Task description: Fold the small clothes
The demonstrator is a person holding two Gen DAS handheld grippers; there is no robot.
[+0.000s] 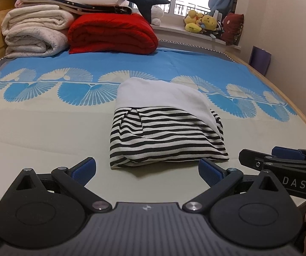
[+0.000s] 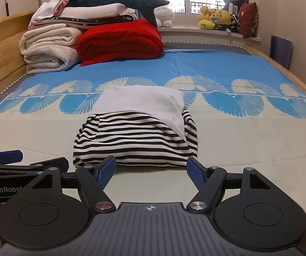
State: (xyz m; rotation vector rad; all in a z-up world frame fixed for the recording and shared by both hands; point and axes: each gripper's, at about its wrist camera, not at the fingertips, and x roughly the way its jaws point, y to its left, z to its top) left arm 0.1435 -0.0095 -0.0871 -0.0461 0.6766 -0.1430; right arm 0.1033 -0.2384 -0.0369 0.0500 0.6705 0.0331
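Observation:
A small garment, black-and-white striped with a white part (image 1: 165, 128), lies folded into a compact bundle on the bed. It also shows in the right wrist view (image 2: 136, 136). My left gripper (image 1: 147, 169) is open and empty, just short of the bundle's near edge. My right gripper (image 2: 150, 169) is open and empty, also just short of the near edge. The right gripper shows at the right of the left wrist view (image 1: 280, 162). The left gripper shows at the left of the right wrist view (image 2: 14, 160).
The bed sheet (image 1: 46, 132) is cream with a blue patterned band. Folded white blankets (image 1: 33, 34), a red quilt (image 1: 112, 34) and a plush shark (image 2: 119, 1) are stacked at the far left. Plush toys (image 2: 217, 19) sit on the windowsill. A wooden bed rim (image 2: 280, 64) runs along the right.

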